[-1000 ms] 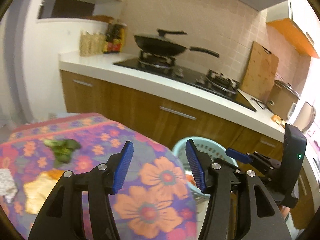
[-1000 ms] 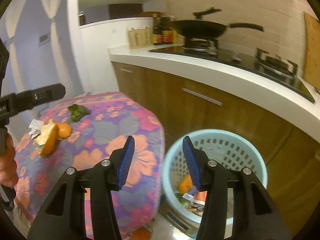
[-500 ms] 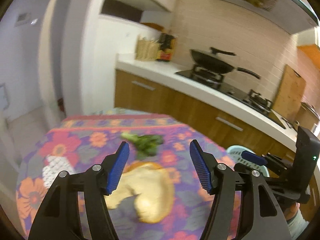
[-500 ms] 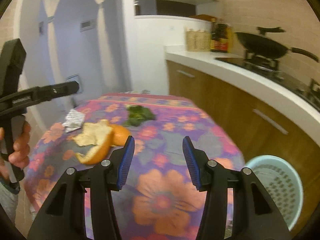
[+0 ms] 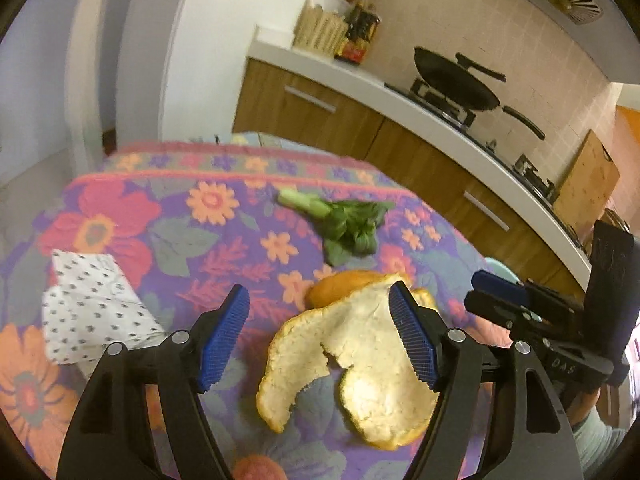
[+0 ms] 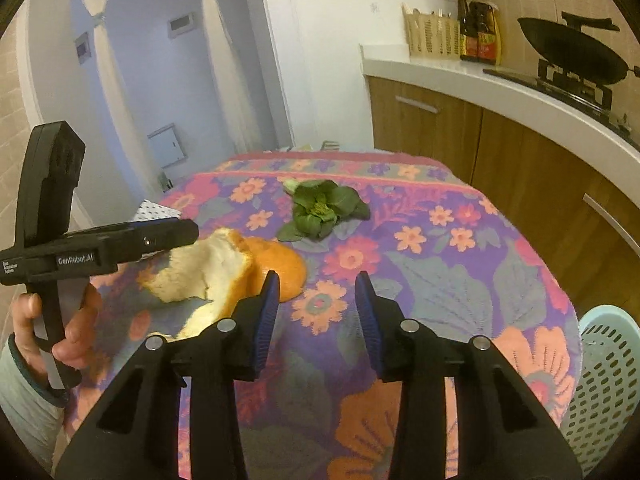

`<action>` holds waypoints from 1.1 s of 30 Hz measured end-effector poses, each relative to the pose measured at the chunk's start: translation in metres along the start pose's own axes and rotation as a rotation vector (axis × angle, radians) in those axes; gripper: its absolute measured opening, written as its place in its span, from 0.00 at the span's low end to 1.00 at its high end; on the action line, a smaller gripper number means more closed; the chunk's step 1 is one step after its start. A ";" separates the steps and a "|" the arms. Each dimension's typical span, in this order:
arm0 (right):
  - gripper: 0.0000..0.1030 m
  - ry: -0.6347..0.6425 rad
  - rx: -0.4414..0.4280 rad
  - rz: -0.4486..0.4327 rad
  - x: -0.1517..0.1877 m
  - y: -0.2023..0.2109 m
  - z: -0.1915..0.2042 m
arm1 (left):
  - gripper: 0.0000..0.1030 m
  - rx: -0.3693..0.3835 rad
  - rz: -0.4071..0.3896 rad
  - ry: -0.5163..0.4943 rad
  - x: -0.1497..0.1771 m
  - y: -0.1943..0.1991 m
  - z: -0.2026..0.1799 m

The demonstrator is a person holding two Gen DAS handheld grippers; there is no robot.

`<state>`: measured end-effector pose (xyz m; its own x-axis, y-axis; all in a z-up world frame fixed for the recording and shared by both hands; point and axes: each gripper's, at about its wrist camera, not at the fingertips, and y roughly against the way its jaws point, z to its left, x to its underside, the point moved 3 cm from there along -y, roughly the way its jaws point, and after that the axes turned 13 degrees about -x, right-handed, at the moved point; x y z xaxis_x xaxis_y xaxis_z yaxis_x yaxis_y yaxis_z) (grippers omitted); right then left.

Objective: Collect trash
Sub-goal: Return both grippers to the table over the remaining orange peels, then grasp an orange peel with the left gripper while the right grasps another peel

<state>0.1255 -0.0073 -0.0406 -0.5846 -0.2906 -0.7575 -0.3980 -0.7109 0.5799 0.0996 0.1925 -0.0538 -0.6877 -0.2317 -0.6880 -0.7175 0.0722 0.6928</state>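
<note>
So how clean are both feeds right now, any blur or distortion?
Left wrist: slight motion smear on the greens and far counter, peel fairly sharp. Right wrist: crisper; fisheye bends the counter, dark vignette at the corners.

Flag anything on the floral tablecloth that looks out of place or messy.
Three scraps lie loose on the floral tablecloth: a large torn orange peel, pith up, under the open left gripper; a limp green leafy vegetable piece behind it; and a crumpled white dotted wrapper at the left edge. Nothing looks spilled or broken.
</note>
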 end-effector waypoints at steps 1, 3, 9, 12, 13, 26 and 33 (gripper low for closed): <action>0.34 -0.003 -0.001 0.004 0.001 -0.002 -0.002 | 0.68 0.037 0.017 0.003 0.001 -0.005 0.000; 0.34 -0.008 -0.006 0.013 0.001 -0.008 -0.003 | 0.68 0.086 0.044 0.019 0.003 -0.012 0.002; 0.34 -0.007 -0.001 0.019 -0.003 -0.017 -0.006 | 0.64 0.151 0.107 0.011 0.016 -0.024 -0.005; 0.34 -0.007 0.002 0.023 -0.005 -0.020 -0.006 | 0.50 0.149 0.116 -0.008 0.019 -0.024 -0.011; 0.34 -0.005 0.002 0.025 -0.004 -0.021 -0.006 | 0.41 0.150 0.123 -0.012 0.020 -0.025 -0.013; 0.34 0.037 0.002 0.069 -0.006 -0.033 0.002 | 0.03 0.022 0.022 0.078 0.034 0.015 -0.001; 0.35 0.080 -0.023 0.132 -0.008 -0.056 0.016 | 0.03 -0.045 -0.121 0.249 0.039 0.046 0.046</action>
<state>0.1413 0.0451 -0.0621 -0.5718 -0.4319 -0.6975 -0.3045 -0.6777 0.6693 0.0345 0.2310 -0.0591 -0.5448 -0.4678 -0.6960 -0.7833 -0.0123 0.6215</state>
